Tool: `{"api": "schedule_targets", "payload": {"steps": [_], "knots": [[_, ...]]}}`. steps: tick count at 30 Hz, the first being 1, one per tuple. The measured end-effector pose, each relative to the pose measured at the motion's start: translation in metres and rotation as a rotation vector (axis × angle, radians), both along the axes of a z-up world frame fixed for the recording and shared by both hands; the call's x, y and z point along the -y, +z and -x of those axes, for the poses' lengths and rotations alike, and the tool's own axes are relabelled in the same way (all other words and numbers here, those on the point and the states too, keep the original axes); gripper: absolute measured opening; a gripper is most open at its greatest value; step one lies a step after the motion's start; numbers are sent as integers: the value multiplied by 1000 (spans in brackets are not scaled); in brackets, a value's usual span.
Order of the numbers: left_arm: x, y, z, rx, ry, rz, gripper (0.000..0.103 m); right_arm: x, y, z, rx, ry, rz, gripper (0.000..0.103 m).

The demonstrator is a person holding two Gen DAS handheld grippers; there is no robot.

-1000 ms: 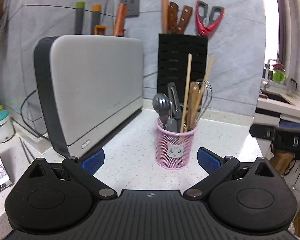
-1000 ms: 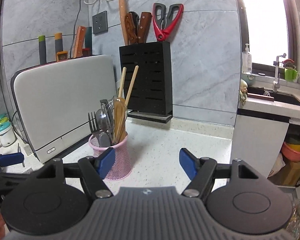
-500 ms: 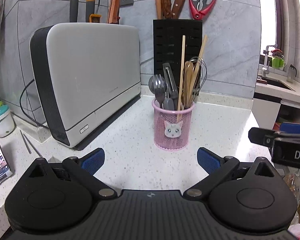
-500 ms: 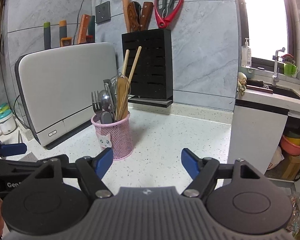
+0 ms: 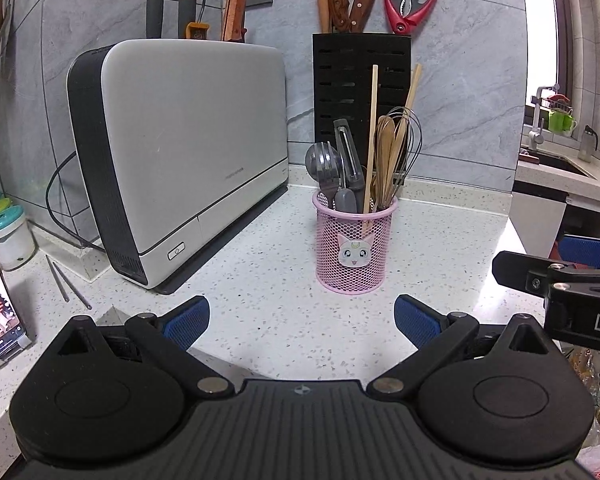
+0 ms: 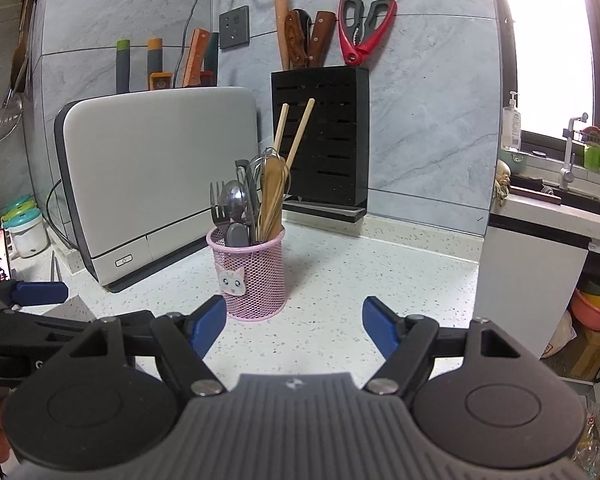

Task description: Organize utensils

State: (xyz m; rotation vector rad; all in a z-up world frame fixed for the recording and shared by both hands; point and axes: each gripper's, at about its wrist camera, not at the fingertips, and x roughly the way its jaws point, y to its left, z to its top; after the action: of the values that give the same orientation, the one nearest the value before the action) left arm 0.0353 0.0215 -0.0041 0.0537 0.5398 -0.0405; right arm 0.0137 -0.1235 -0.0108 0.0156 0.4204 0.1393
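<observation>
Left wrist: round pink wire-mesh holder (image 5: 354, 246) on speckled stone counter (image 5: 260, 280).

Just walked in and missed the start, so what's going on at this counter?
A person holds a gripper in each hand, both aimed at the pink mesh utensil cup on the speckled countertop. The left gripper and right gripper are open and empty. The chopsticks, whisk, spoons and fork sit untouched in the cup.
</observation>
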Motion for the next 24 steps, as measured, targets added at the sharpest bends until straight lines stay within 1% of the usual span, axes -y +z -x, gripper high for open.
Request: {"api": "schedule_targets", "payload": {"steps": [24], "knots": [[-1, 2, 1, 8, 1, 0, 103, -2, 2, 2, 4, 7, 6, 74]]}}
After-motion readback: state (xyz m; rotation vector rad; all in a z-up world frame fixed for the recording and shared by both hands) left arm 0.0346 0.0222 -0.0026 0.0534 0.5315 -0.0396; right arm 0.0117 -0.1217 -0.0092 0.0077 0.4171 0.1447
